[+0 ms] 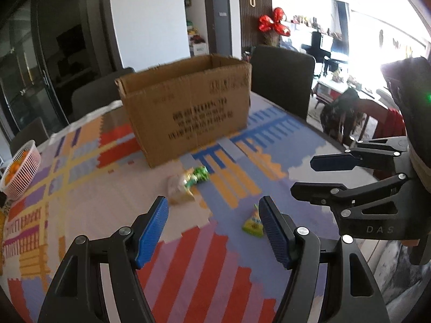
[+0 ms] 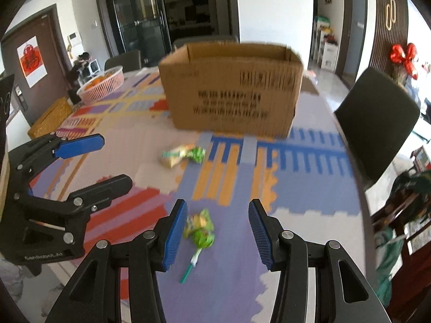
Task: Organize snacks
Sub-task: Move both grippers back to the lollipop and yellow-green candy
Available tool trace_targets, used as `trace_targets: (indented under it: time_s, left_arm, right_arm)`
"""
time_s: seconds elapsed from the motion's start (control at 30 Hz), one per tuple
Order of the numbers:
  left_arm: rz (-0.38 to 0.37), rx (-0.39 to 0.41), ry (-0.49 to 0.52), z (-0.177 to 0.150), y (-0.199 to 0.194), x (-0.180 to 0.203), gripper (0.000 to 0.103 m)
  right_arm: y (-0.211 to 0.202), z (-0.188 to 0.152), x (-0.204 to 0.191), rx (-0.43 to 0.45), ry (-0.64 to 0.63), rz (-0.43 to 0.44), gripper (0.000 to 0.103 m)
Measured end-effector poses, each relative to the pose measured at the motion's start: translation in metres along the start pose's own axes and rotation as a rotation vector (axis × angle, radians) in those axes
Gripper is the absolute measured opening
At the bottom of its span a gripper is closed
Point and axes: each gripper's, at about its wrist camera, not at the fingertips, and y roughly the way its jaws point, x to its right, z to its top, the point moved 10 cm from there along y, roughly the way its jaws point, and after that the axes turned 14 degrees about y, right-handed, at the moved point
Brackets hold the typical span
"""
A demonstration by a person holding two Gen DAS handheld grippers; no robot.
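Snacks lie loose on the patterned table mat [image 2: 296, 215]. Nearest, a green lollipop packet [image 2: 200, 231] sits between my right gripper's [image 2: 217, 232] spread, empty fingers; only that camera shows its stick. My left gripper [image 1: 214, 232] hangs open too, holding nothing, the yellow-green packet partly hidden behind its right pad. Farther off rests a blurred pale-and-green packet [image 1: 187, 183], then the open cardboard box [image 1: 188, 105], its inside unseen.

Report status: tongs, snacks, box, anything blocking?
Left tongs and right tongs open, empty. Green lollipop lies between the right fingers; snack packet farther on. Cardboard box open-topped behind; path unblocked.
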Motion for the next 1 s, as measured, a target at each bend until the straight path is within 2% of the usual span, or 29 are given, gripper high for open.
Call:
trace_targets:
  time_s: [0.2,0.5,1.0]
  left_arm:
    - [-0.023,-0.009,0.066,-0.016,0.016,0.011,0.069]
    - [-0.124,-0.031,0.110,-0.030,0.039,0.026,0.068]
    - [-0.202,-0.071,0.131,-0.033,0.067,0.042,0.068]
  right_arm:
    - [0.024,-0.025,0.000,-0.079,0.007,0.010,0.048]
    - [0.054,-0.047,0.001,-0.149,0.016,0.001,0.048]
    - [0.078,-0.059,0.006,-0.221,0.050,0.019,0.033]
